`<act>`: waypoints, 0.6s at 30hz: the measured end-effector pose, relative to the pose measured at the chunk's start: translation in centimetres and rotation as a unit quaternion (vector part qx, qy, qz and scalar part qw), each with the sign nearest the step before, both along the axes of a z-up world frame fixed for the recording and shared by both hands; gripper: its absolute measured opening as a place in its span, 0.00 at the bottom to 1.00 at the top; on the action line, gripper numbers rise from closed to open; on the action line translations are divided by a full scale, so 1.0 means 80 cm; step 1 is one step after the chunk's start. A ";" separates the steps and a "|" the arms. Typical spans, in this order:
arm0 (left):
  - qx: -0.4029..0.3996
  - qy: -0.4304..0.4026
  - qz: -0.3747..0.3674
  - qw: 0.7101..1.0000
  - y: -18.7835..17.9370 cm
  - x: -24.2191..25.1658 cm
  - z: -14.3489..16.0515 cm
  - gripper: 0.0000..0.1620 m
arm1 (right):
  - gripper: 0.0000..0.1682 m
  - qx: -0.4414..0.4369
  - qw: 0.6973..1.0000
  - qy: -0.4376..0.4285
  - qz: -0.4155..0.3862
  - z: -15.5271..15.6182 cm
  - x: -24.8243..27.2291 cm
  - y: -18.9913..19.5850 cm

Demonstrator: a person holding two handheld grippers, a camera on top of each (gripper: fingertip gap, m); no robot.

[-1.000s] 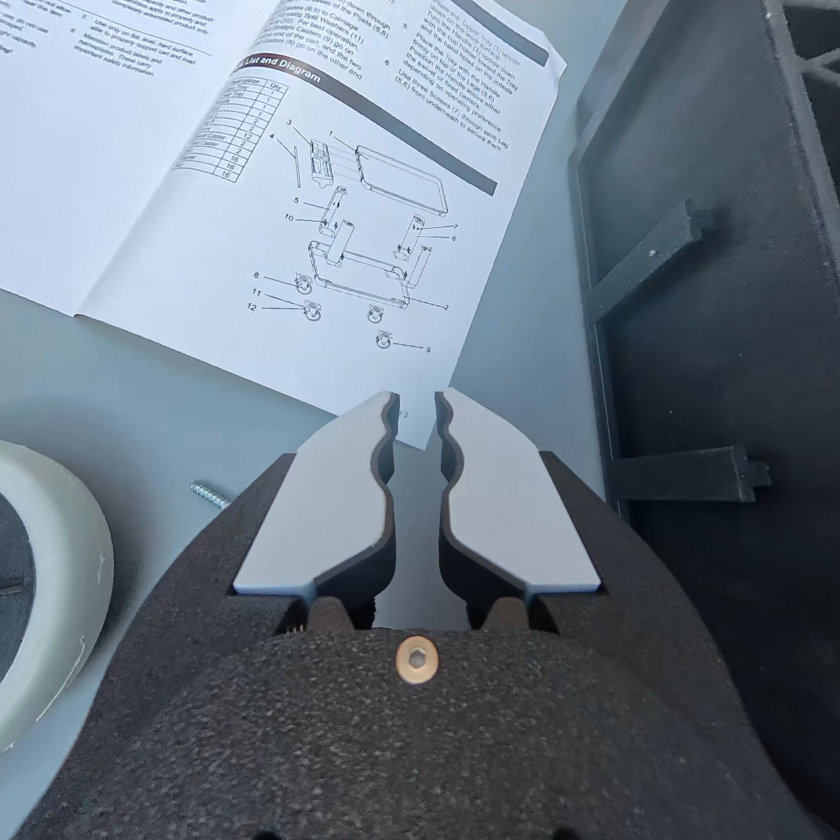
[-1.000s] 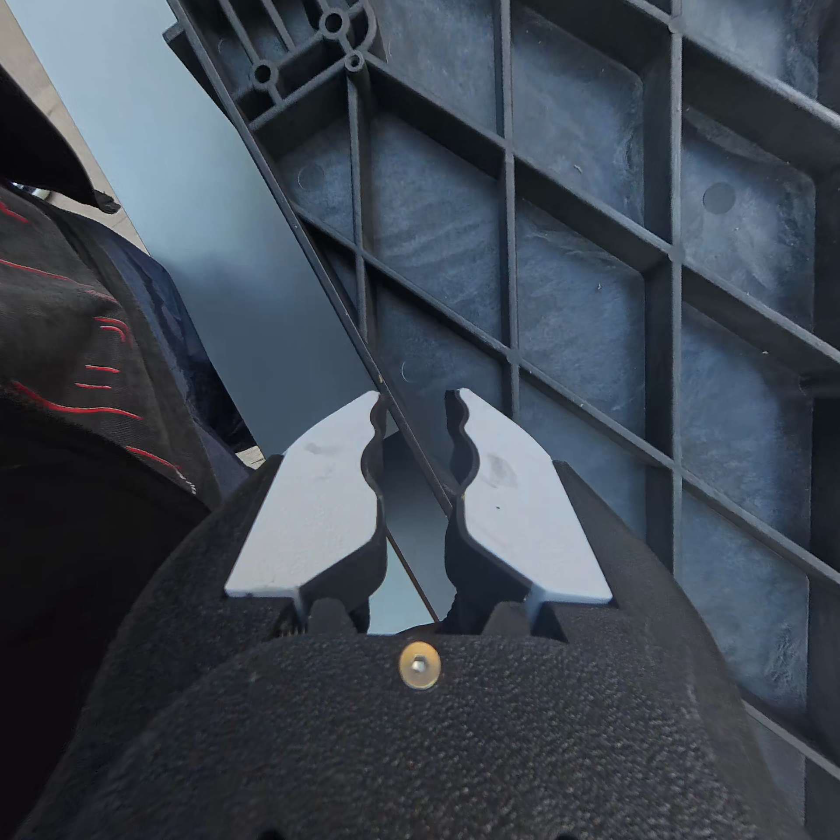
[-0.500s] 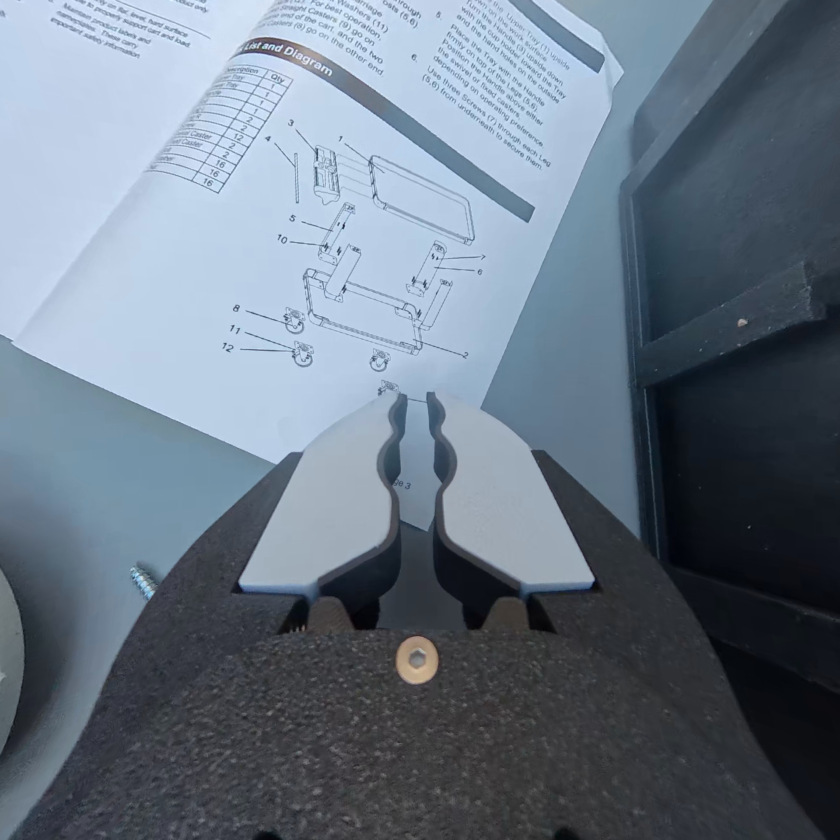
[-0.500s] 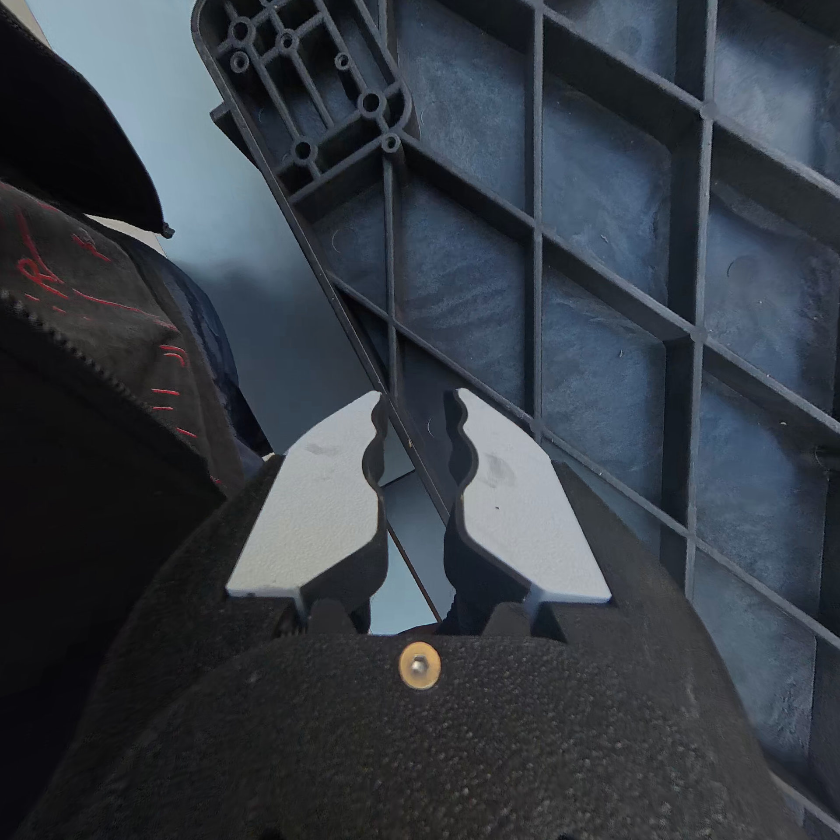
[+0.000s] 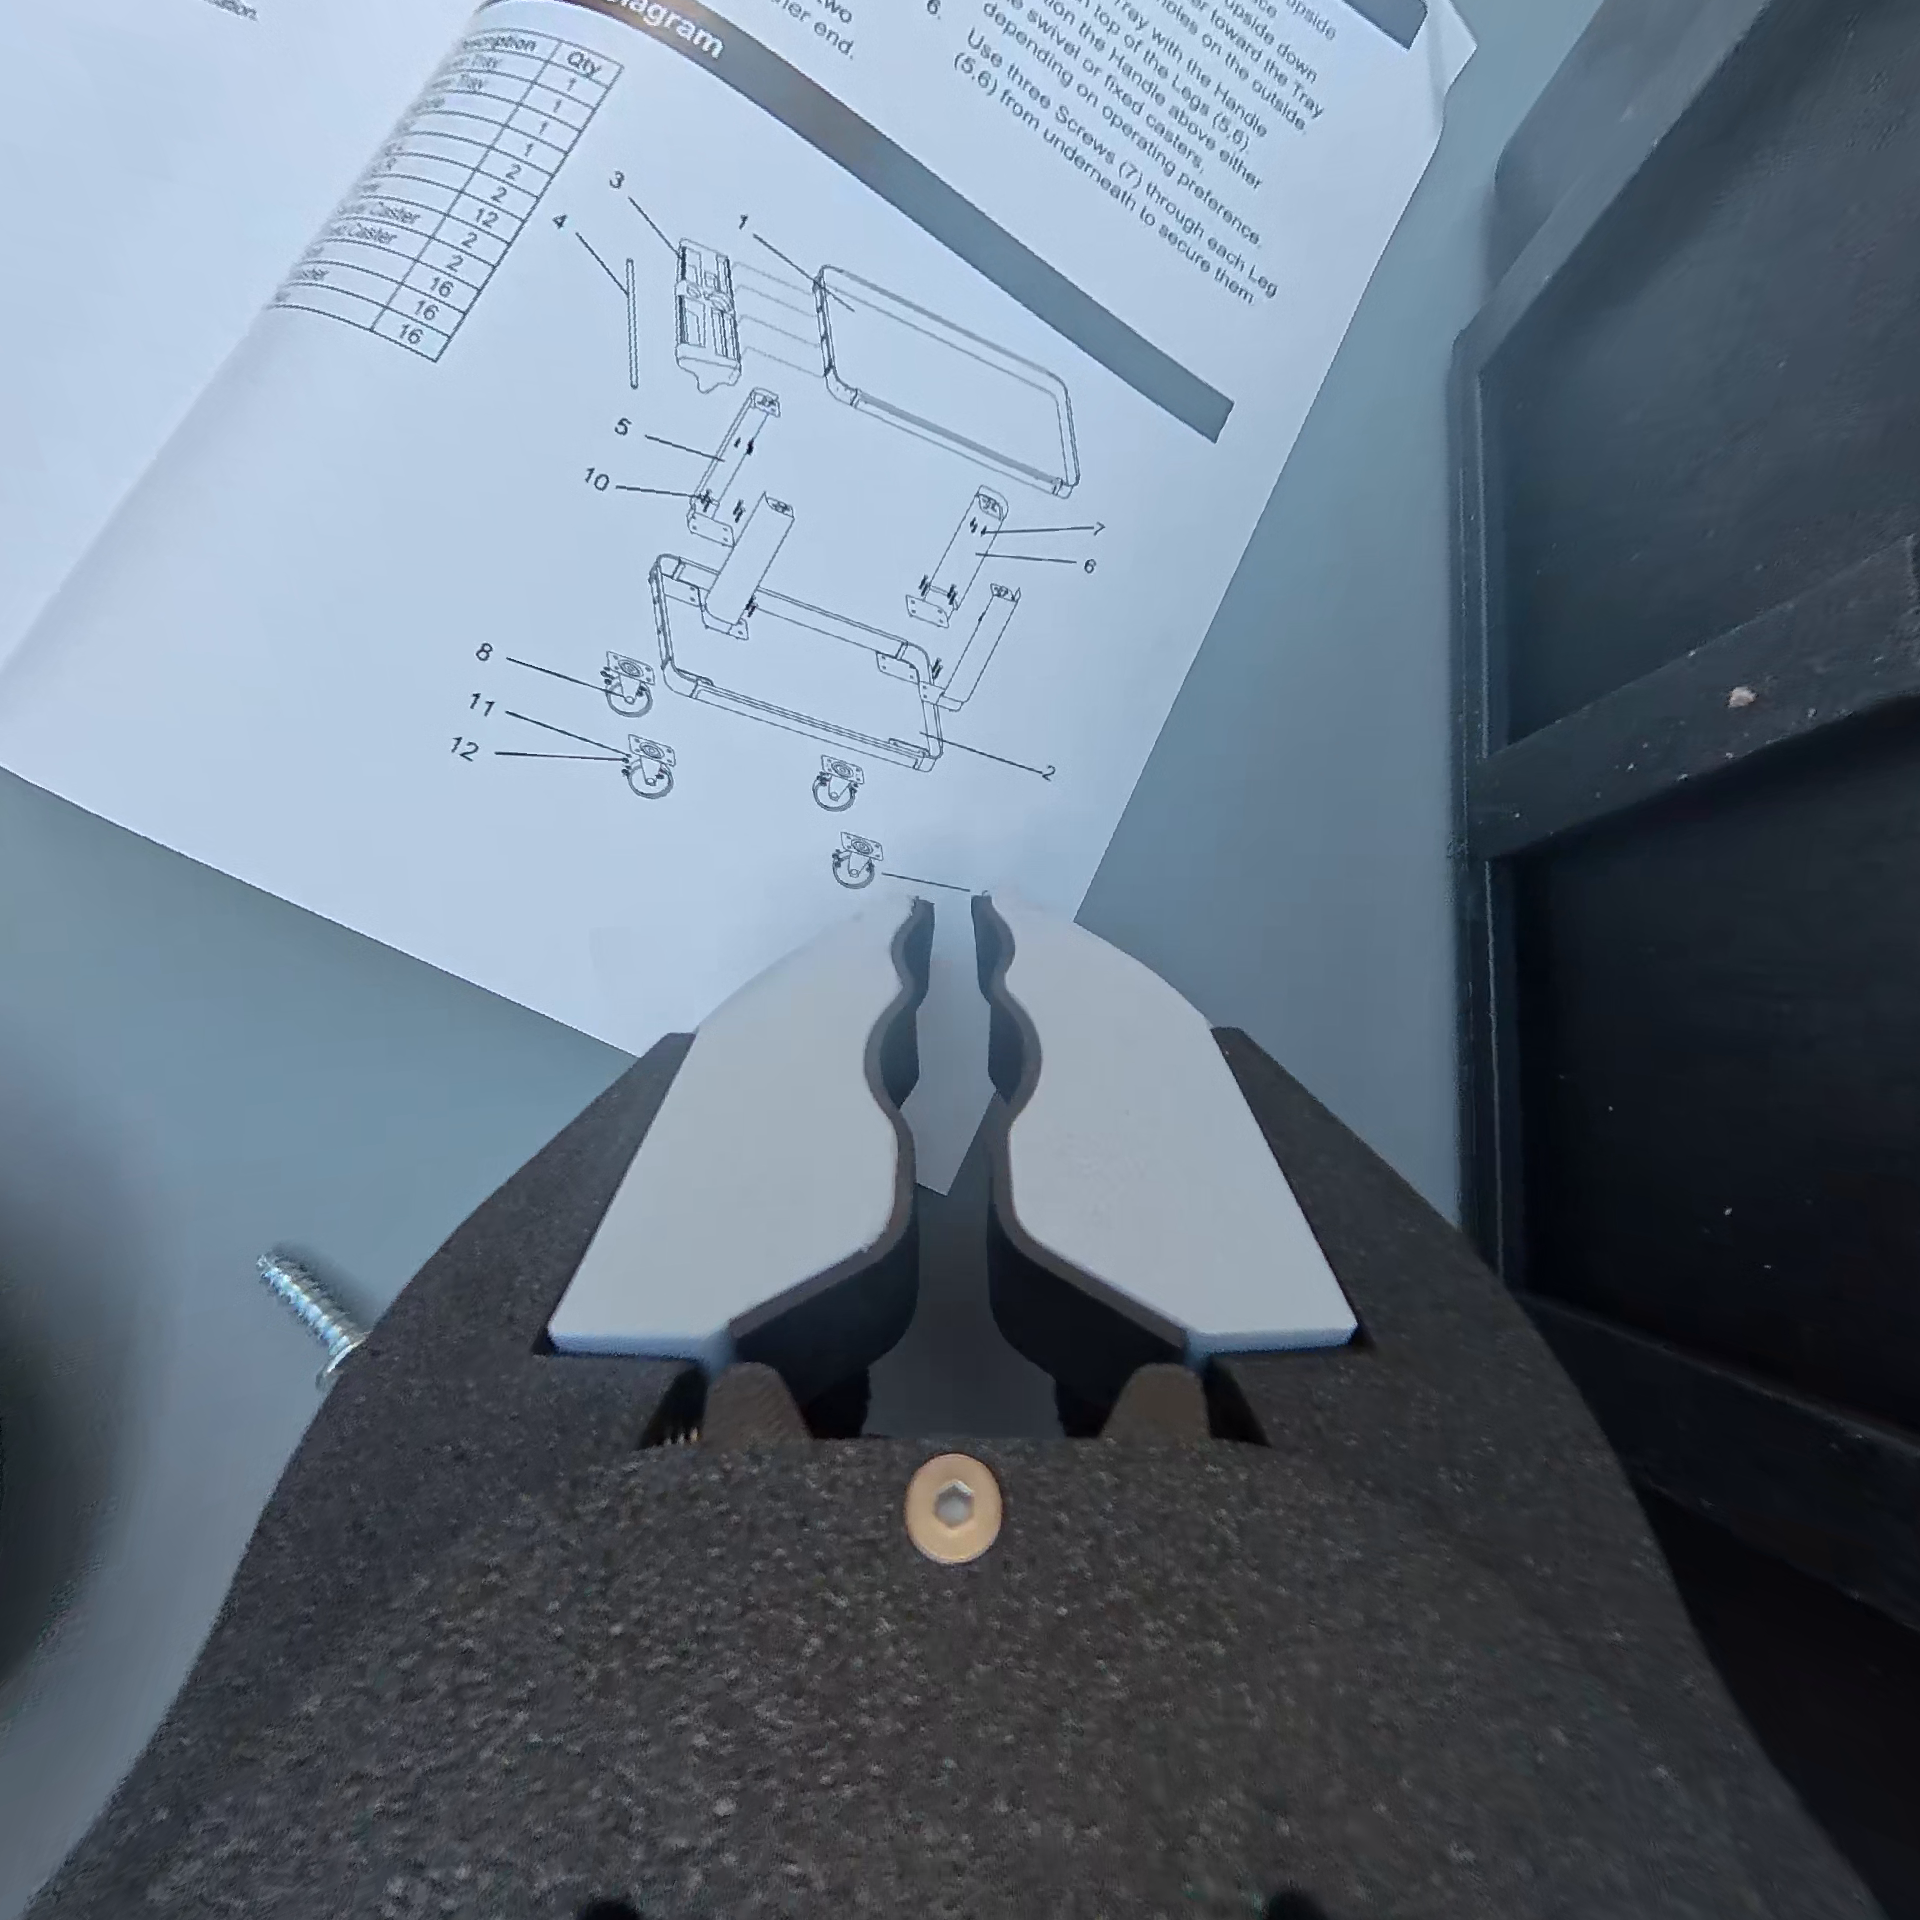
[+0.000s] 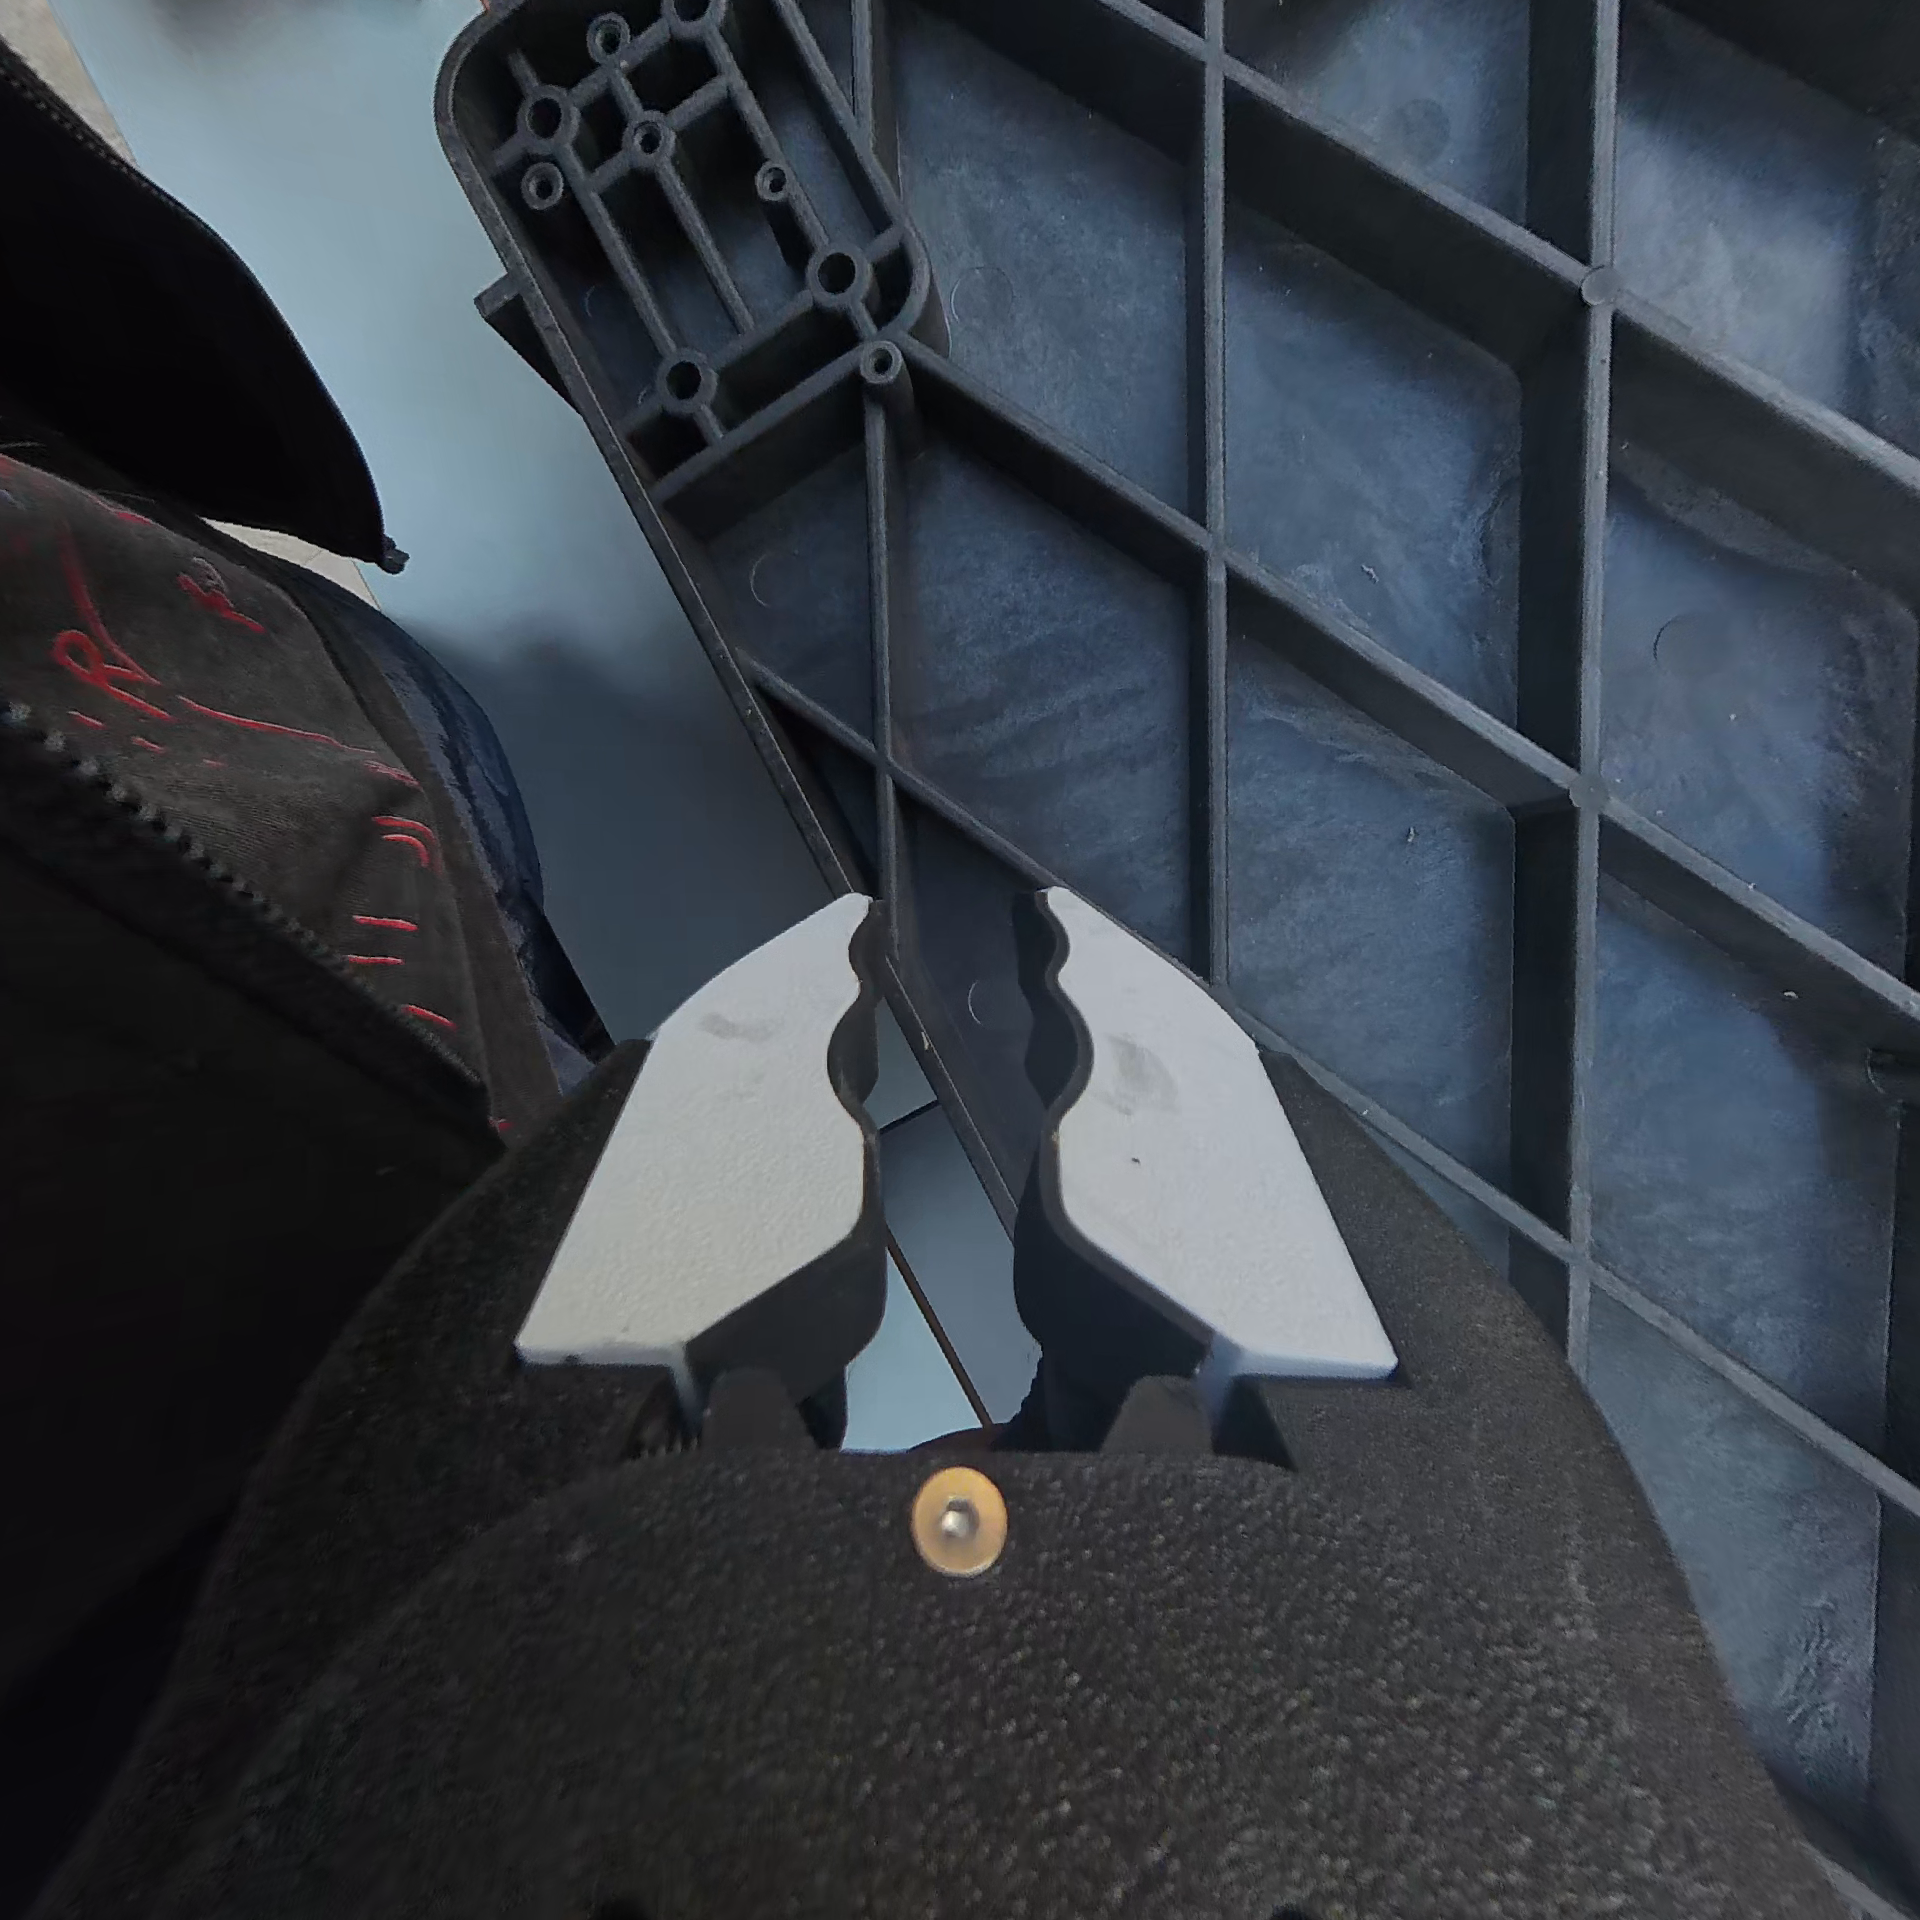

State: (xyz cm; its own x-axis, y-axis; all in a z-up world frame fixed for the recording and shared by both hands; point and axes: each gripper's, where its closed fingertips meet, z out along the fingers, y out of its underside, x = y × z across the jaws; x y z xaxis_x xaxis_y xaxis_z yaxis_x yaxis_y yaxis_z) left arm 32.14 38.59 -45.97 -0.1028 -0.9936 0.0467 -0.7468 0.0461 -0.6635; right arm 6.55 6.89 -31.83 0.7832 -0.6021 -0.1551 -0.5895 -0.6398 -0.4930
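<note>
Two grippers here: the left gripper [image 5: 953, 904] has its jaws nearly together with just a thin gap, nothing gripped, tips over the corner of an open instruction booklet [image 5: 644, 499], with a loose screw [image 5: 307, 1311] off to its left. Right gripper [image 6: 945, 904] is clamped on the edge rim of a black ribbed plastic tray [image 6: 1351, 623], which spreads ahead and right of the jaws, dark red-stitched clothing [image 6: 208, 831] on the left.

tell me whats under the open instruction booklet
The booklet lies on a pale grey table, bare along its near edge. Whatever sits beneath the pages themselves is covered. A screw lies apart, beside the left gripper.
</note>
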 end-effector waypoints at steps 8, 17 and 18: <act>0.009 0.019 0.001 1.000 0.001 -0.005 -0.008 0.04 | 0.15 0.003 1.000 -0.003 0.002 0.001 -0.001 -0.004; -0.007 -0.061 0.054 0.997 0.031 0.048 0.044 0.05 | 0.15 0.004 1.000 -0.007 0.005 0.002 -0.001 -0.009; -0.006 -0.067 0.065 0.996 0.039 0.058 0.048 0.05 | 0.15 0.004 1.000 -0.007 0.005 0.002 -0.001 -0.010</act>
State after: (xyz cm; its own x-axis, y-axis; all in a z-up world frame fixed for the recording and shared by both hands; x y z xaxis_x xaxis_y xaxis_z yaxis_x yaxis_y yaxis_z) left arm 36.78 41.74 -42.11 0.0198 -0.9984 0.0532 -0.6512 -0.0532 -0.7570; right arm 6.44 6.11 -31.67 0.7917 -0.5926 -0.1483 -0.5755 -0.6422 -0.5063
